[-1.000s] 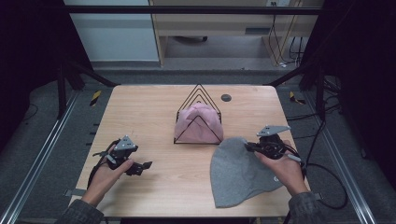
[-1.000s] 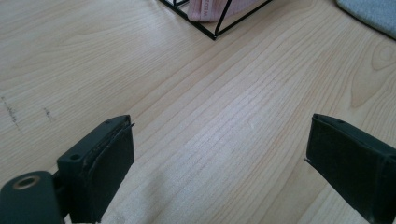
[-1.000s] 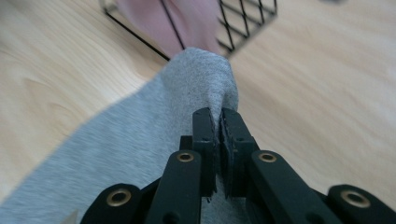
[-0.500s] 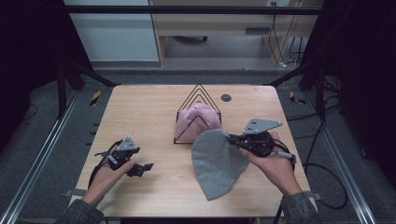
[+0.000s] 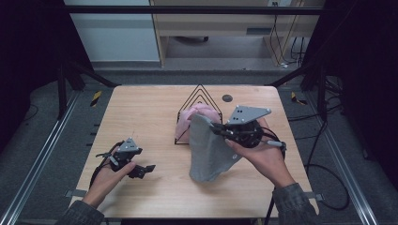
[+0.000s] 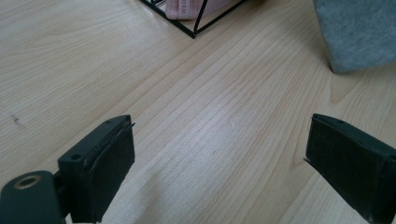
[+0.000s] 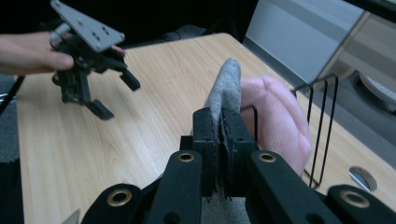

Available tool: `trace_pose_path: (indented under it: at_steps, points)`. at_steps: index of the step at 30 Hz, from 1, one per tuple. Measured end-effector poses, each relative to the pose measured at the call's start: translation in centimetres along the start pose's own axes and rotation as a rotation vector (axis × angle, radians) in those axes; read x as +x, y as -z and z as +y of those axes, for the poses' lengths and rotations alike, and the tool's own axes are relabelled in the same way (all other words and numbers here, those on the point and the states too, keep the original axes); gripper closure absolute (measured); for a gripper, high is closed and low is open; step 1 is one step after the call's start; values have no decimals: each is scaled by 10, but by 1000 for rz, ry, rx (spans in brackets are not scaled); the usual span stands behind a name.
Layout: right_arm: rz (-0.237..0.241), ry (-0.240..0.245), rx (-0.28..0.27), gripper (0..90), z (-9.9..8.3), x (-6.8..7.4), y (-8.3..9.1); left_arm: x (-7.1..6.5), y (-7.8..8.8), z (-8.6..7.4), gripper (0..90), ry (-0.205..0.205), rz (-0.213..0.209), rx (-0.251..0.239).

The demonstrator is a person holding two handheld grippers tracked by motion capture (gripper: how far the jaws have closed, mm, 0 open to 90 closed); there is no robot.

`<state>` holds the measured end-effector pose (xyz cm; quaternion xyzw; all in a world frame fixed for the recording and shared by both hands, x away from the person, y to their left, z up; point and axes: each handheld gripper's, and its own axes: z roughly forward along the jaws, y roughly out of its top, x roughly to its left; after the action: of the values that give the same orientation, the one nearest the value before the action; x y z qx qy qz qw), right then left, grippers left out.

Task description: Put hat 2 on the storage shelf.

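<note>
Up off the table came the grey cloth (image 5: 209, 150), which a second before had lain flat near the right edge. It now hung from the right gripper (image 5: 217, 129), lifted and carried left toward the black wire rack (image 5: 199, 93) in the middle of the table (image 5: 141, 108).

On the left, the left gripper (image 5: 141, 169) had not moved. It sat low over the near left part of the wood, held by the person's left hand (image 5: 110, 176). Its jaws stood wide open with nothing between them; the left gripper view showed just bare wood there.

In the middle stood the rack, with a pink cloth (image 5: 197, 117) already tucked inside it. The grey cloth hung just to the right of the rack and in front of it, with its bottom end close to the table or touching it.

On the right, the right gripper was closed tight on the top edge of the grey cloth. The right gripper view showed the two pads (image 7: 205, 140) squeezing a thin fold.

I thought some things could go wrong. Just a small bit of cloth was pinched, so it could slip out if the hand jerked. The loose end could also catch on a wire and tip the light rack, or push the pink cloth out.
</note>
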<state>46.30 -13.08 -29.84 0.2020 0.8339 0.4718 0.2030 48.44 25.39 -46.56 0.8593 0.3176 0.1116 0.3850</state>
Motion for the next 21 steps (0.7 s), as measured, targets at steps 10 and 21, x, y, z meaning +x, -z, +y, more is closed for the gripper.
trace_pose_path:
  at_steps: [10, 21]
  points:
    - [52, 22, -25, 863, 26, 0, -2, -5, 1, 4, 69, -22, 5, -27]
    - [72, 57, 33, 863, 51, -3, -5, -18, 2, 40, 72, -62, -2, -48]
